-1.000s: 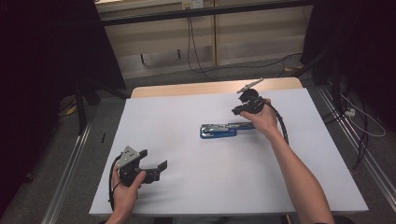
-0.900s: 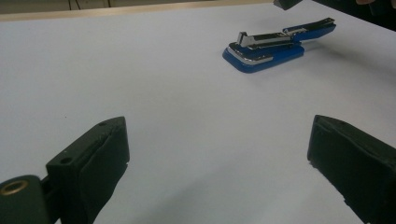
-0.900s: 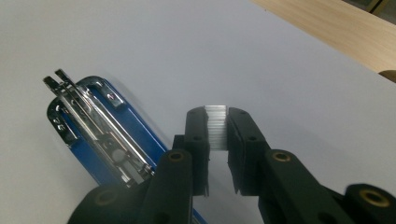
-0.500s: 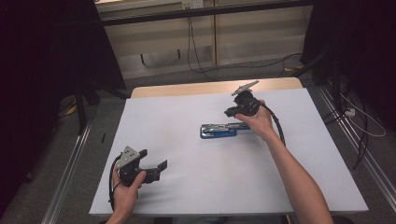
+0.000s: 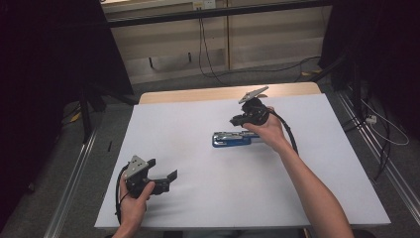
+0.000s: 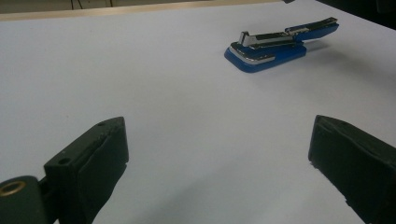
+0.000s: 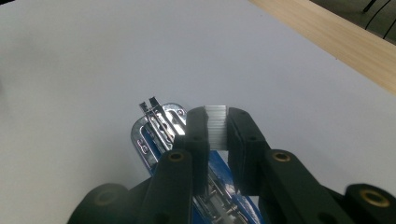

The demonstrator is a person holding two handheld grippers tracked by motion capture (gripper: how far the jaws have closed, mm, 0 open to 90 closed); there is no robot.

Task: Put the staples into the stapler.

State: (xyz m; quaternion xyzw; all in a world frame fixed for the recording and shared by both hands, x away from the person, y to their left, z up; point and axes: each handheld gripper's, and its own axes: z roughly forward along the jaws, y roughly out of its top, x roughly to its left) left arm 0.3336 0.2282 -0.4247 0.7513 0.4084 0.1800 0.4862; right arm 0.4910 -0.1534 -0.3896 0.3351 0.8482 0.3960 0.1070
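Clamping staple strip (image 7: 216, 127), right tongs (image 7: 217, 116) hide stapler (image 7: 161, 133) middle

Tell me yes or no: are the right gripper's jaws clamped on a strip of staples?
Yes: in the right gripper view, the right gripper pinches a silvery strip of staples between its jaws, above the open blue stapler.

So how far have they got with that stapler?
Done: the blue stapler lies open on the white table, its magazine bared. In hand: the right hand-held gripper, above the stapler, is shut on a strip of staples. Left: probably lowering the strip into the magazine and closing the stapler. The left hand-held gripper rests open near the table's front edge, away from the stapler.
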